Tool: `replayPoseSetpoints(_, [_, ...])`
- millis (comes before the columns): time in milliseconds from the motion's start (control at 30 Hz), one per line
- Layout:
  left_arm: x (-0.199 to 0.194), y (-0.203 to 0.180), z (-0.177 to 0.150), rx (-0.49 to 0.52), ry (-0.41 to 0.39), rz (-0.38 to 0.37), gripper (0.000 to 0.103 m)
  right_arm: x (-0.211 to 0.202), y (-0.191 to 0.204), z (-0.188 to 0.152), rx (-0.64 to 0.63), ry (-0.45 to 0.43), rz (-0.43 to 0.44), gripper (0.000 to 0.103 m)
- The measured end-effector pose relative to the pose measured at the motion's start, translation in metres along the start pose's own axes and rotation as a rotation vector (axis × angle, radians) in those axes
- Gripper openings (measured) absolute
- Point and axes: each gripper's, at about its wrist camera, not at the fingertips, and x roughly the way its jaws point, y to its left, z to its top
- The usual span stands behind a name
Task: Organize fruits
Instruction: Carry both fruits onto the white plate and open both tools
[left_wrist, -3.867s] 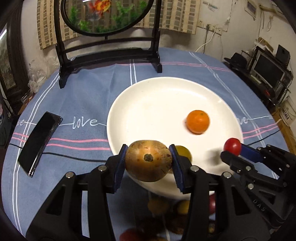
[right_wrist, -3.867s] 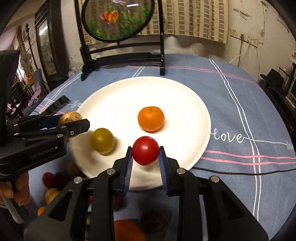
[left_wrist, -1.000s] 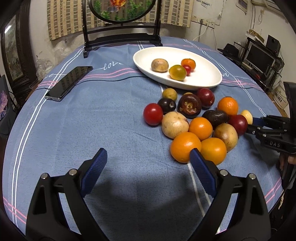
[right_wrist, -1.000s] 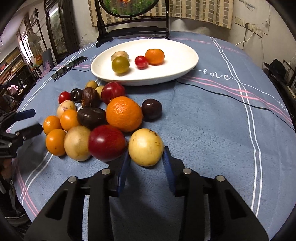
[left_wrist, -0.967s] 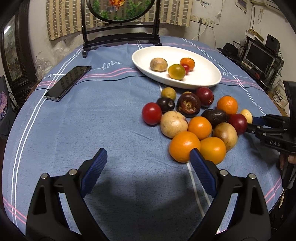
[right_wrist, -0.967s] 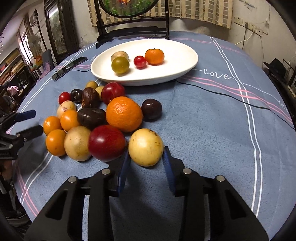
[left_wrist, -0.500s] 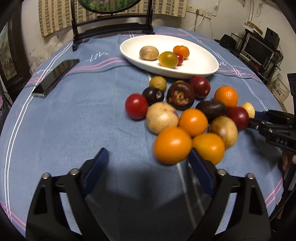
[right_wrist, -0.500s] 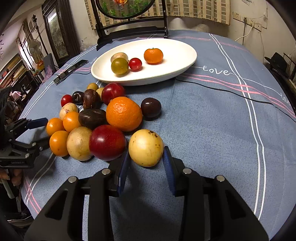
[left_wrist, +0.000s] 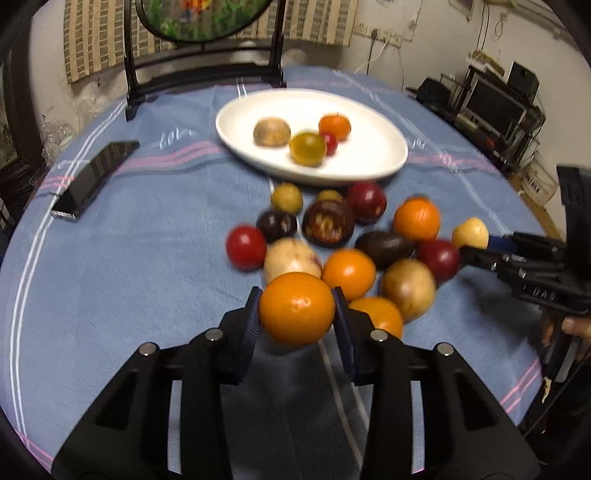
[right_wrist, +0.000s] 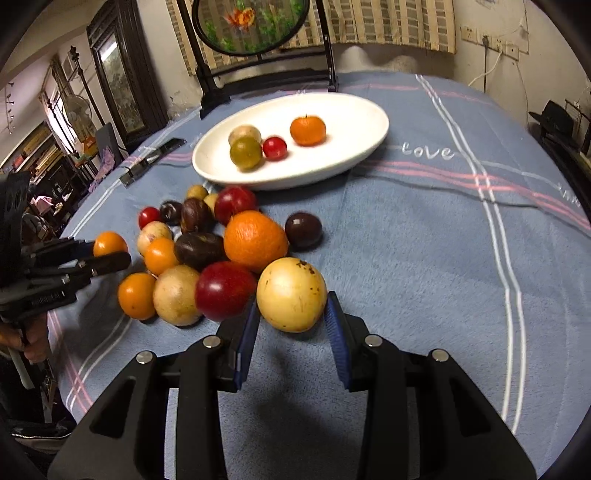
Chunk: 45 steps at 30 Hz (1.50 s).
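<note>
Our left tongs (left_wrist: 297, 308) are clenched on an orange (left_wrist: 296, 308), both blue pads pressed against its sides at the near edge of the fruit pile. Our right tongs (right_wrist: 291, 317) sit around a pale yellow fruit (right_wrist: 291, 294); the left pad touches it, but a thin gap shows at the right pad, so we cannot tell whether the grip is closed. A red fruit (right_wrist: 224, 290) lies just beside it at nine o'clock, and a large orange (right_wrist: 255, 240) sits beyond them at about eleven o'clock. A dark plum (right_wrist: 303, 229) rests by itself just right of that large orange. The rest of the pile, a mix of small oranges, brown and dark fruits, spreads over the blue tablecloth (right_wrist: 424, 258) toward ten o'clock. At twelve o'clock, past the pile, the white plate (right_wrist: 351, 110) holds a tangerine (right_wrist: 307, 130), a small red tomato (right_wrist: 274, 148), a green-yellow fruit (right_wrist: 245, 152) and a tan fruit behind it. In the left view a black phone (left_wrist: 95, 178) lies on the cloth at ten o'clock, well apart from the fruit, and the right tongs enter from three o'clock with the yellow fruit at their tips.
</note>
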Motion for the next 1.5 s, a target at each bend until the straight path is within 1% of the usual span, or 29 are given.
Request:
replayPoseSetpoints(67, [-0.005,0.002,0.010,-0.001,-0.023,-0.004,0.038,-0.008,0.000,0.005,-0.003,-0.026,0.004,0.038])
replayPoseSetpoints(167, [-0.011,0.002,0.025,0.000,-0.062,0.014,0.038,-0.016,0.004,0.017,-0.018,-0.062,0.002,0.038])
replayPoseSetpoints(233, [-0.011,0.000,0.035,-0.001,-0.083,0.004,0.038,-0.019,0.007,0.028,-0.028,-0.087,0.004,0.038])
replayPoseSetpoints(367, [0.000,-0.006,0.058,0.010,-0.091,-0.004,0.038,-0.016,0.012,0.051,-0.039,-0.121,-0.001,0.038])
replayPoseSetpoints(467, [0.015,-0.009,0.079,0.013,-0.097,-0.001,0.038,-0.007,0.015,0.071,-0.038,-0.136,0.013,0.038])
replayPoseSetpoints(567, [0.036,-0.007,0.103,-0.004,-0.088,0.002,0.038,0.012,0.017,0.089,-0.027,-0.120,0.023,0.038])
replayPoseSetpoints(700, [0.065,-0.001,0.121,-0.037,-0.055,0.033,0.038,0.040,0.016,0.106,-0.005,-0.079,0.022,0.038])
replayPoseSetpoints(867, [0.089,0.008,0.124,-0.066,-0.033,0.067,0.038,0.069,0.009,0.110,0.020,-0.021,-0.005,0.038])
replayPoseSetpoints(967, [0.098,0.012,0.121,-0.075,-0.012,0.057,0.038,0.076,0.008,0.109,0.014,-0.020,-0.015,0.038])
replayPoseSetpoints(1033, [0.098,0.012,0.119,-0.070,-0.028,0.070,0.039,0.080,0.007,0.108,0.013,-0.017,-0.023,0.038])
replayPoseSetpoints(1067, [0.098,0.011,0.119,-0.062,-0.031,0.079,0.040,0.082,0.006,0.108,0.016,-0.006,-0.030,0.038])
replayPoseSetpoints(1100, [0.097,0.010,0.119,-0.055,-0.039,0.084,0.044,0.082,0.005,0.107,0.019,-0.009,-0.035,0.041])
replayPoseSetpoints(1167, [0.096,0.008,0.118,-0.048,-0.059,0.092,0.054,0.079,0.003,0.107,0.023,-0.029,-0.052,0.054])
replayPoseSetpoints(1200, [0.094,0.007,0.118,-0.044,-0.068,0.090,0.065,0.077,0.003,0.107,0.024,-0.047,-0.063,0.066])
replayPoseSetpoints(1233, [0.093,0.006,0.117,-0.039,-0.077,0.096,0.079,0.074,0.002,0.106,0.029,-0.068,-0.072,0.066])
replayPoseSetpoints(1300, [0.091,0.006,0.117,-0.039,-0.086,0.109,0.090,0.072,-0.001,0.106,0.039,-0.072,-0.058,0.066])
replayPoseSetpoints(1367, [0.090,0.006,0.115,-0.040,-0.095,0.103,0.090,0.070,-0.002,0.105,0.045,-0.076,-0.050,0.066])
replayPoseSetpoints(1400, [0.091,0.007,0.115,-0.041,-0.095,0.102,0.092,0.069,-0.002,0.104,0.048,-0.077,-0.048,0.066])
replayPoseSetpoints(1433, [0.093,0.008,0.114,-0.044,-0.089,0.103,0.093,0.069,-0.002,0.104,0.049,-0.078,-0.046,0.068])
replayPoseSetpoints(1467, [0.095,0.009,0.113,-0.046,-0.082,0.104,0.093,0.068,-0.002,0.104,0.053,-0.079,-0.039,0.069])
replayPoseSetpoints(1500, [0.097,0.009,0.112,-0.046,-0.071,0.106,0.093,0.067,-0.001,0.104,0.056,-0.082,-0.032,0.076])
